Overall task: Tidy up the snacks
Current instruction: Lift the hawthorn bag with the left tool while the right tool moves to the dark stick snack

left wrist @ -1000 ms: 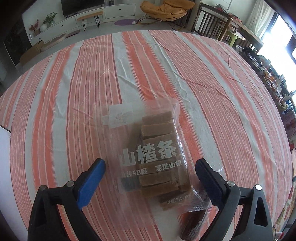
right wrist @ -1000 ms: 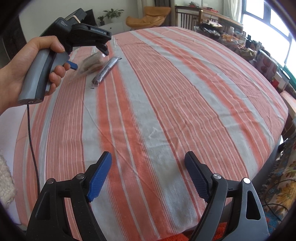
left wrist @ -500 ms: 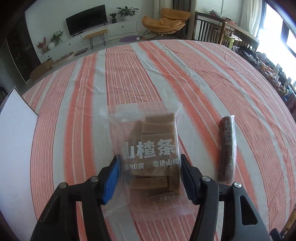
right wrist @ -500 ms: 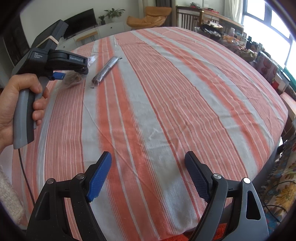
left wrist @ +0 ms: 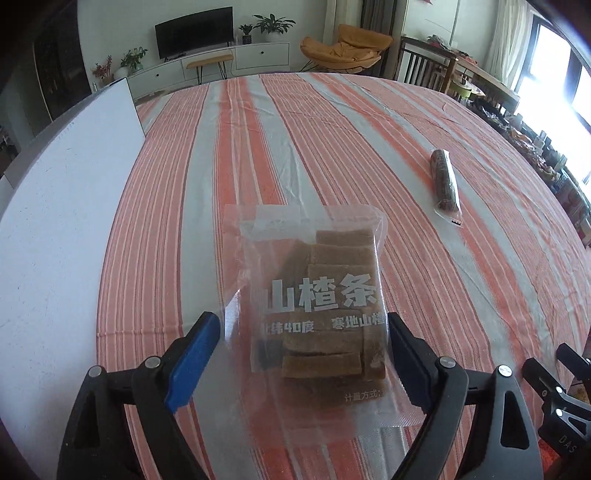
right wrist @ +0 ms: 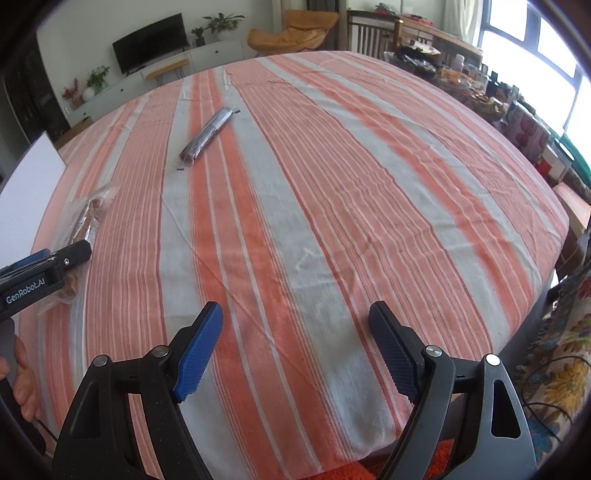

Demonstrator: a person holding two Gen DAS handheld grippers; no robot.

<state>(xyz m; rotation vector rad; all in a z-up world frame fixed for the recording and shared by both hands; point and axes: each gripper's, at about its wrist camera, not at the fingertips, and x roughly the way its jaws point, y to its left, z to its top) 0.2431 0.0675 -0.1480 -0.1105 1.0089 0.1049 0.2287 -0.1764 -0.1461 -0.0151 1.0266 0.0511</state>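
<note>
- Here, the left gripper (left wrist: 303, 332) has its jaws clamped on a clear plastic snack bag (left wrist: 314, 306), one blue ribbed pad on each side of the bag's lower half
- The bag is flat and rectangular, glossy and see-through, packed with brown, matte, rectangular bars stacked in rows; bold white Chinese lettering runs across its front
- A second snack, a slim dark roll in a clear wrapper (left wrist: 445, 182), lies flat on the cloth, far and to the right of the bag, well apart from it
- The right gripper (right wrist: 295, 343) has its jaws wide apart, with nothing between the blue textured pads, above the near edge of the table
- The table is covered by a woven tablecloth (right wrist: 332, 184) with orange and pale grey stripes, lightly creased
- A flat white board (left wrist: 55, 221) lies along the left side of the table
- Beyond the table: a black television (left wrist: 194, 31) on a low white cabinet, potted plants, an orange lounge chair (left wrist: 345, 50), and bright windows at far right
</note>
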